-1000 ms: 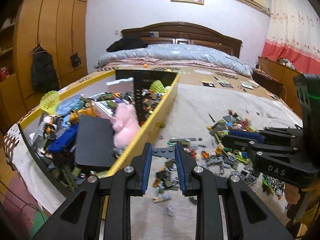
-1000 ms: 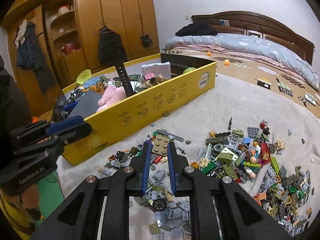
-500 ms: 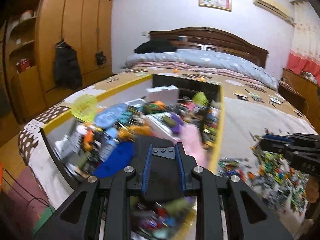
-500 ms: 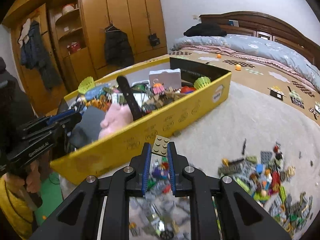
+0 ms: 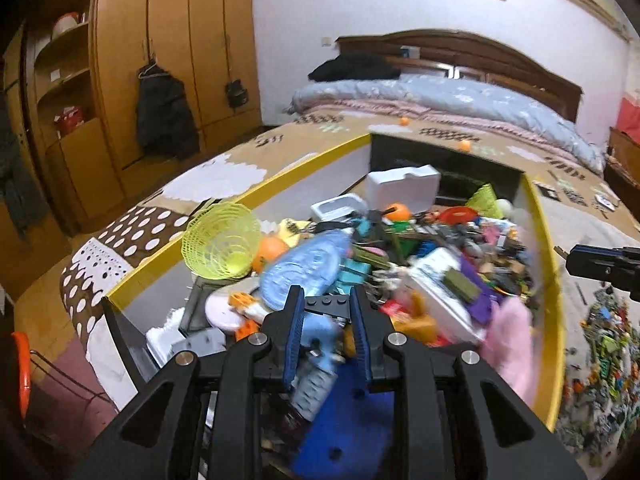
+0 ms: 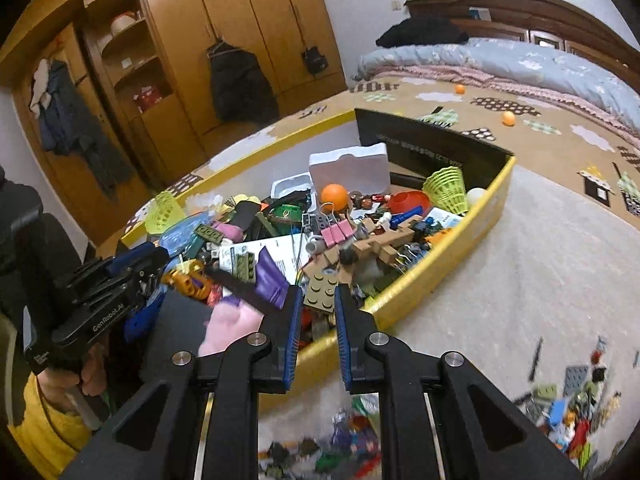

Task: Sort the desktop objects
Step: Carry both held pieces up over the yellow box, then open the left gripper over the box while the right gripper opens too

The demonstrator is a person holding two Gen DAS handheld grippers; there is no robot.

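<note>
Both grippers are loaded and held over the bin. Left gripper (image 5: 325,309): fingers clamped on a dark grey plate (image 5: 328,305), gripped across its short width so it sits flat between the pads. Right gripper (image 6: 316,300): fingers clamped on a tan 2x3 plate (image 6: 320,291), studs facing up and tilted a little toward me.

Yellow bin (image 6: 436,264) lies directly ahead of and below both tools. It is heaped: a white foam block (image 6: 348,168) at the far end, a yellow mesh basket (image 5: 220,240) ahead-left of my left tool, a pink plush (image 5: 510,336) low on its right, a pink binder clip (image 6: 338,232) just beyond my right tool's brick.

Loose brick pile (image 6: 572,408) sits on the grey cloth, low to the right of my right tool, outside the bin.

Judgement: left brick is well inside the bin wall, safe to let go. Right brick hangs just past the near wall; I would carry it slightly further in so it does not bounce off the rim.
</note>
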